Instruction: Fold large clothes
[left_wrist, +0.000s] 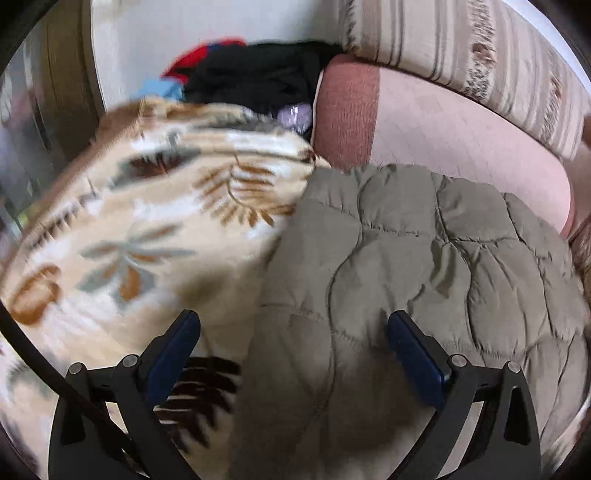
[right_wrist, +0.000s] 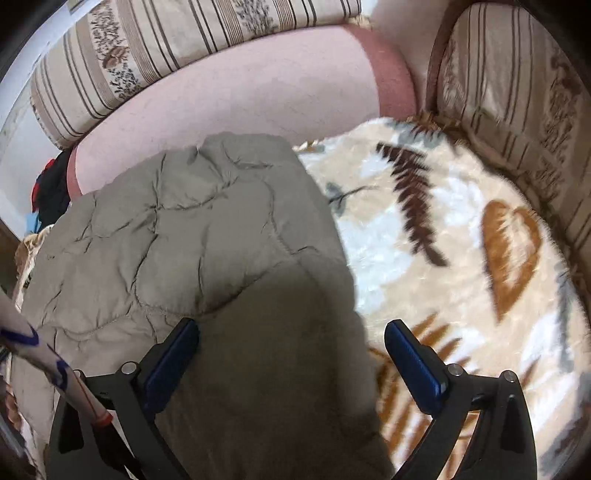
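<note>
A grey-green quilted jacket (left_wrist: 424, 258) lies folded on a cream blanket with brown leaf patterns (left_wrist: 147, 229). In the left wrist view my left gripper (left_wrist: 293, 325) is open above the jacket's left edge, one finger over the blanket and one over the jacket. In the right wrist view the jacket (right_wrist: 184, 240) fills the left and centre. My right gripper (right_wrist: 291, 332) is open over the jacket's right edge, its right finger over the blanket (right_wrist: 461, 258). Neither gripper holds anything.
A pink bolster (right_wrist: 240, 96) lies behind the jacket, with a striped cushion (right_wrist: 147, 48) behind that and another at the right (right_wrist: 517, 92). A pile of dark and red clothes (left_wrist: 251, 74) sits at the far left. A white patterned sleeve (right_wrist: 40, 354) crosses the right view's lower left.
</note>
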